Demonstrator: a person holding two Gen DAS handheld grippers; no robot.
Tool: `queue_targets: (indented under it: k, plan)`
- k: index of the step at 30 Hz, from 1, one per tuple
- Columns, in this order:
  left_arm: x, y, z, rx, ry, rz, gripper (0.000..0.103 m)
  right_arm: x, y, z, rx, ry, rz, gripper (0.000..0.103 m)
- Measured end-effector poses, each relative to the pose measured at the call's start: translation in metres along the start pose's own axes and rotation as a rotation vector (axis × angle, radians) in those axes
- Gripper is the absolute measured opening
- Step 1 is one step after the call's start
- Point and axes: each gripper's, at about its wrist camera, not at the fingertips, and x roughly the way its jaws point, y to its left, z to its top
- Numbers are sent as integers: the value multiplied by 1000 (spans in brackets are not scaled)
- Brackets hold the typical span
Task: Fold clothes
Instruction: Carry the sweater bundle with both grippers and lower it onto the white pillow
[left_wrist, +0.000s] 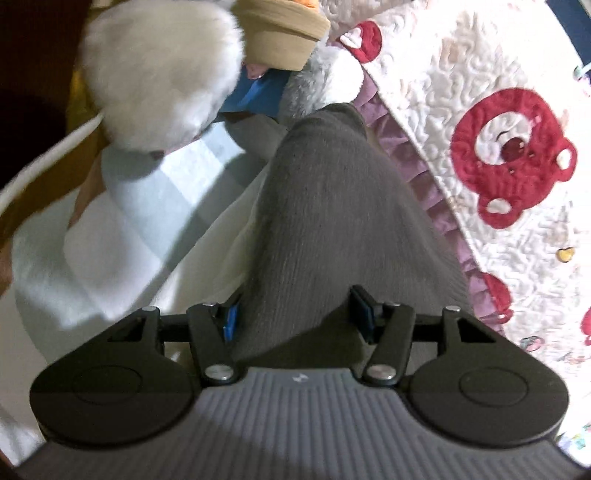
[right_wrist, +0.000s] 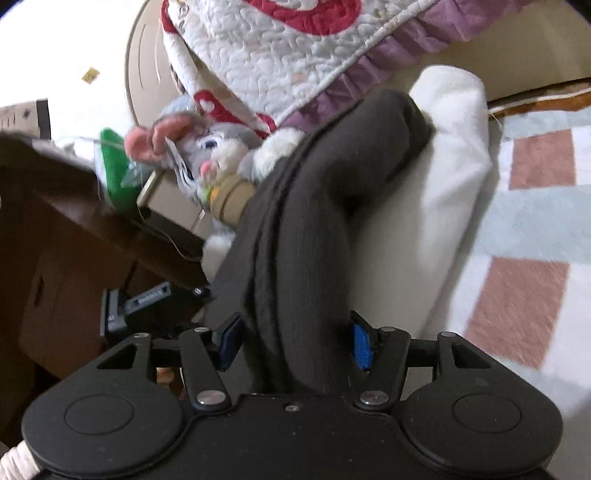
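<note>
A dark grey knitted garment (left_wrist: 332, 221) lies in a long rumpled band across a white pillow (left_wrist: 110, 258), which serves here as the landmark. In the left wrist view the cloth runs from between the fingers of the left gripper (left_wrist: 295, 317) up and away, along the pillow's right side. In the right wrist view the same garment (right_wrist: 314, 240) shows doubled edges lying layer on layer, its far end draped over the pillow's (right_wrist: 454, 147) upper left corner.

Both grippers stand apart. The left one's blue pads (left_wrist: 231, 319) flank the cloth; the left pad looks to brush it, though the view is too soft to be sure it presses. The right gripper (right_wrist: 295, 339) likewise straddles the band with a visible gap at its right pad, so neither seems to be clamping.

Beyond the pillow sit a grey plush rabbit (right_wrist: 214, 155) and a white quilt with red bears (left_wrist: 480, 147), edged in a purple ruffle.

The garment looks soft, light and limp, with a ribbed knit that should grip rather than slide. It will sag wherever unsupported, so it is likely best taken at two corners or along a hem, pinching all layers together
</note>
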Motion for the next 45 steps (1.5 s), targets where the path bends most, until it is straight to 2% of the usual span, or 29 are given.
queue_targets:
  k: [2,6,7,8,9,10,11,12,14,16,19,21,23,25,27,29,32,35,36,38,40,42,44,45]
  plan:
    - [0,7,-6,-26,3,-14,71,1,-2,-3,10,8,-8,66]
    - [-1,14,-11,-83,-19,-29,72,7,2,-3,15,24,-32,69]
    - [0,10,-10,-76,-4,-18,71,9,5,-2,11,34,-36,63]
    - [1,5,-8,-63,21,-5,64,10,9,2,30,66,54,39]
    - [2,-2,-2,-56,77,31,59,11,14,6,55,102,166,39]
    - [0,-8,9,-68,123,58,49,9,21,12,110,110,298,39]
    - [-4,-13,21,-88,152,72,40,5,29,19,162,95,369,39]
    - [-11,-22,35,-85,154,94,39,5,35,26,226,89,410,38]
    - [-23,-49,55,26,125,192,39,11,37,32,417,116,433,38]
    - [-31,-75,67,168,106,296,40,18,30,20,530,147,392,37]
    - [-16,-96,50,398,161,439,42,31,14,-20,558,209,212,38]
    - [-1,-97,27,491,189,537,42,31,10,-29,532,219,183,40]
    - [4,-95,8,528,154,575,44,31,6,-36,502,225,164,40]
    - [0,-96,0,533,91,580,46,31,3,-44,472,232,146,42]
    - [-6,-104,-2,559,28,580,47,23,13,-28,366,253,190,44]
    - [-10,-118,-2,615,-41,585,50,15,24,-9,257,271,215,58]
    - [-12,-143,-9,730,-138,562,53,-4,19,17,227,167,233,62]
    - [-11,-169,-19,831,-219,529,56,-11,-15,38,370,9,222,68]
    - [-8,-178,-22,853,-218,500,58,-9,-26,46,409,-34,188,69]
    - [2,-193,-24,882,-191,422,58,-8,-45,56,437,-176,80,70]
    - [20,-206,-23,904,-160,375,58,1,-64,67,518,-256,15,71]
    - [40,-215,-12,892,-140,358,58,19,-72,81,527,-279,30,71]
    - [61,-215,5,836,-128,371,60,42,-74,94,485,-226,0,73]
    - [71,-212,11,816,-124,392,60,50,-76,99,485,-232,10,73]
